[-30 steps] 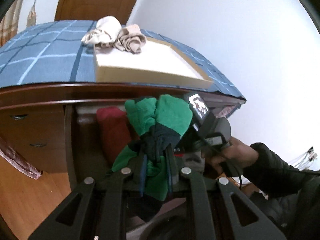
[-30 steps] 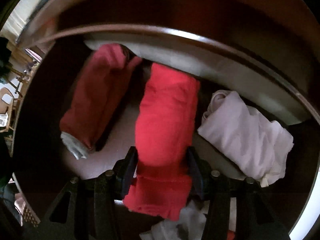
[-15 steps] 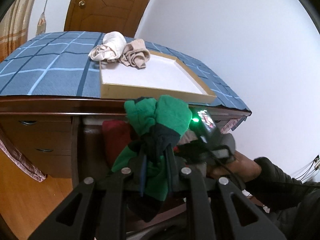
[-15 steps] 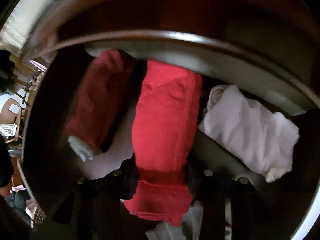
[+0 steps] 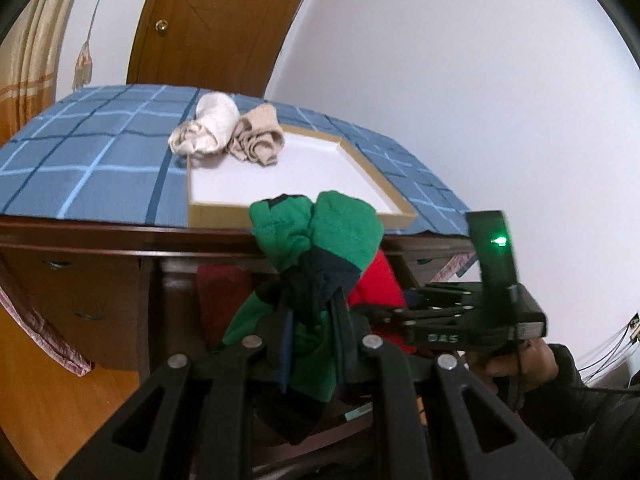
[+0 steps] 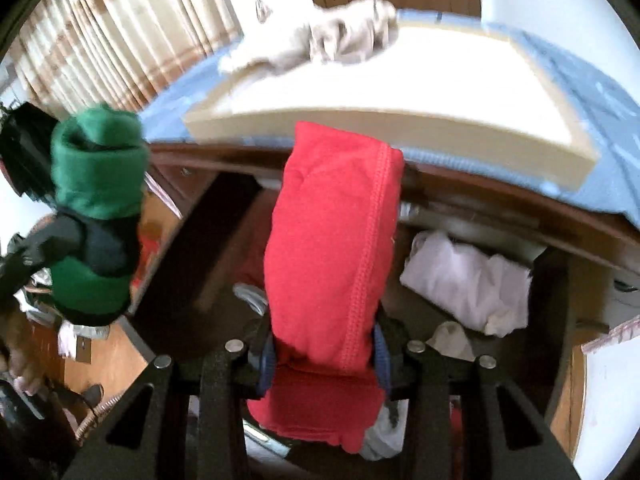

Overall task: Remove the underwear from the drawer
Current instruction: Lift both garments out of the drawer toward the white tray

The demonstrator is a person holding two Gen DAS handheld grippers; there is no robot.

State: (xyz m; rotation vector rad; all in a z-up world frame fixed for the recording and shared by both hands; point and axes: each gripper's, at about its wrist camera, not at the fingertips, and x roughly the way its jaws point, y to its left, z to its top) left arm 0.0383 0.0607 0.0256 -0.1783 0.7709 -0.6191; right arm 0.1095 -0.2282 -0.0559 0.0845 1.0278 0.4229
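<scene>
My left gripper [image 5: 312,328] is shut on green and dark underwear [image 5: 320,236], held up in front of the open drawer [image 5: 180,280]. My right gripper [image 6: 322,354] is shut on folded red underwear [image 6: 332,240], lifted above the drawer [image 6: 568,280] and just below the tray's front edge. The green bundle also shows at the left of the right wrist view [image 6: 96,184]. The right gripper shows at the right of the left wrist view [image 5: 460,320], with the red underwear [image 5: 380,284] in it.
A shallow wooden tray [image 5: 304,216] sits on the blue checked cloth [image 5: 80,160] on the dresser top, with a white roll [image 5: 208,128] and a beige roll [image 5: 258,140] at its far corner. White clothing [image 6: 468,284] and a dark red garment [image 5: 220,292] lie in the drawer.
My right gripper has lifted the red underwear up out of the drawer to the level of the dresser top. My left gripper has risen a little with the green underwear.
</scene>
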